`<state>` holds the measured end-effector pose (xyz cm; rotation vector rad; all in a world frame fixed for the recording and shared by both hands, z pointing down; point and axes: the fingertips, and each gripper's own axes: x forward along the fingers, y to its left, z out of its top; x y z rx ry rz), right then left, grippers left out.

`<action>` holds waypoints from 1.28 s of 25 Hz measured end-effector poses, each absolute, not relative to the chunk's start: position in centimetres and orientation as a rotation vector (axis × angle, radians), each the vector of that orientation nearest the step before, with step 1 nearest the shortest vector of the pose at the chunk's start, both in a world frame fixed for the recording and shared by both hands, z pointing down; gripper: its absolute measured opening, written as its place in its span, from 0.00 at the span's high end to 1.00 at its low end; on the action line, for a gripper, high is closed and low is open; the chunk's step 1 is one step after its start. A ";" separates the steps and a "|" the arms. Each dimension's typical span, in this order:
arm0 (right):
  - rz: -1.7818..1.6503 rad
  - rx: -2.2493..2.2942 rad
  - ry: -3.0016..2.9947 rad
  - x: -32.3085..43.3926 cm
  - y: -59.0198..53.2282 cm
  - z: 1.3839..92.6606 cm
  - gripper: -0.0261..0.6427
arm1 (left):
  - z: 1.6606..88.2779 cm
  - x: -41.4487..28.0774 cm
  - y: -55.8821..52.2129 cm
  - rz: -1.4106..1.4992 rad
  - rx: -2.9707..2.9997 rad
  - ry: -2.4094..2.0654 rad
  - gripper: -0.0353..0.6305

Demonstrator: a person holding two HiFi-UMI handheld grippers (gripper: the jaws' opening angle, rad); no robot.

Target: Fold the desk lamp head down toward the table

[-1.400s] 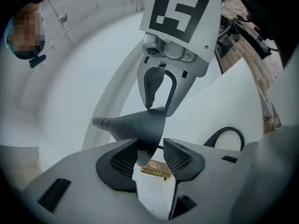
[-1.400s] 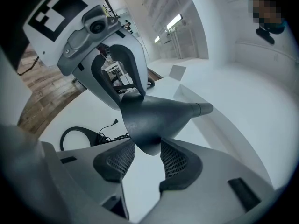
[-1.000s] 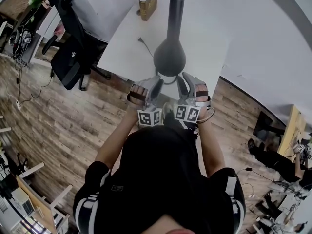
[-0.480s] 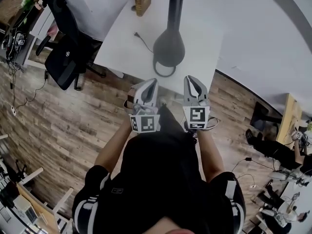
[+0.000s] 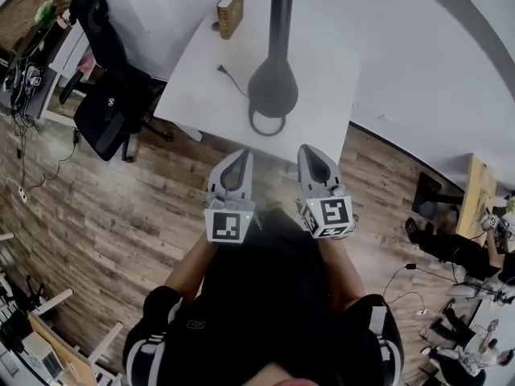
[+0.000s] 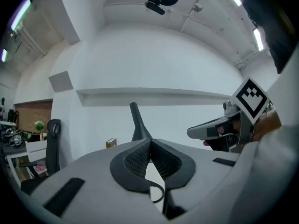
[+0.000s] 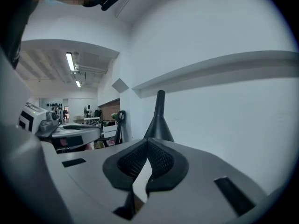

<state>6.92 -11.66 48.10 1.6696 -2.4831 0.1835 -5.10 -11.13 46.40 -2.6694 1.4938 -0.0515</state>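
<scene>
A black desk lamp stands on the white table, its slim neck pointing away from me and its ring-shaped part near the front edge. Both grippers hover over the wooden floor, short of the table and apart from the lamp. My left gripper is shut and empty. The jaws of my right gripper have just been closing with nothing between them, and it is shut too. The left gripper view has the lamp beyond my closed jaws. In the right gripper view the lamp rises beyond the jaws.
A brown book stands at the table's far left, and a dark cable lies beside the lamp. A black office chair stands left of the table. A white wall runs behind it. Other desks and seated people are at the far right.
Both grippers have drawn back from the table edge and risen, rolling so their marker cubes face upward. Their jaws went from open to shut. The lamp has not moved.
</scene>
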 end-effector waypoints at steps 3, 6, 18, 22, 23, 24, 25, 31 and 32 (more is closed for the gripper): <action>0.226 1.686 -2.506 7.6 -11.0 47.8 0.94 | 46.1 -5.1 -10.2 0.036 -2.705 1.590 0.91; 0.251 1.690 -2.516 8.3 -10.4 47.9 0.94 | 46.0 -5.0 -9.5 0.056 -2.718 1.637 0.91; 0.270 1.654 -2.590 10.7 -8.0 46.6 0.94 | 43.9 -3.3 -7.6 0.127 -2.638 1.769 0.91; 0.278 1.647 -2.610 11.1 -7.4 46.5 0.94 | 44.2 -2.8 -7.1 0.090 -2.625 1.763 0.91; 0.276 1.643 -2.619 11.2 -7.3 46.4 0.94 | 44.2 -2.6 -7.1 0.101 -2.621 1.766 0.91; 0.276 1.636 -2.627 11.3 -7.2 46.3 0.94 | 44.1 -2.4 -7.1 0.109 -2.618 1.769 0.91; 0.275 1.628 -2.633 11.4 -7.1 46.3 0.94 | 44.1 -2.2 -7.1 0.110 -2.614 1.769 0.91; 0.262 1.599 -2.646 11.2 -7.0 46.1 0.94 | 44.1 -1.3 -7.1 0.093 -2.608 1.744 0.91; 0.262 1.596 -2.646 11.2 -7.0 46.2 0.94 | 44.0 -1.2 -7.1 0.096 -2.607 1.746 0.91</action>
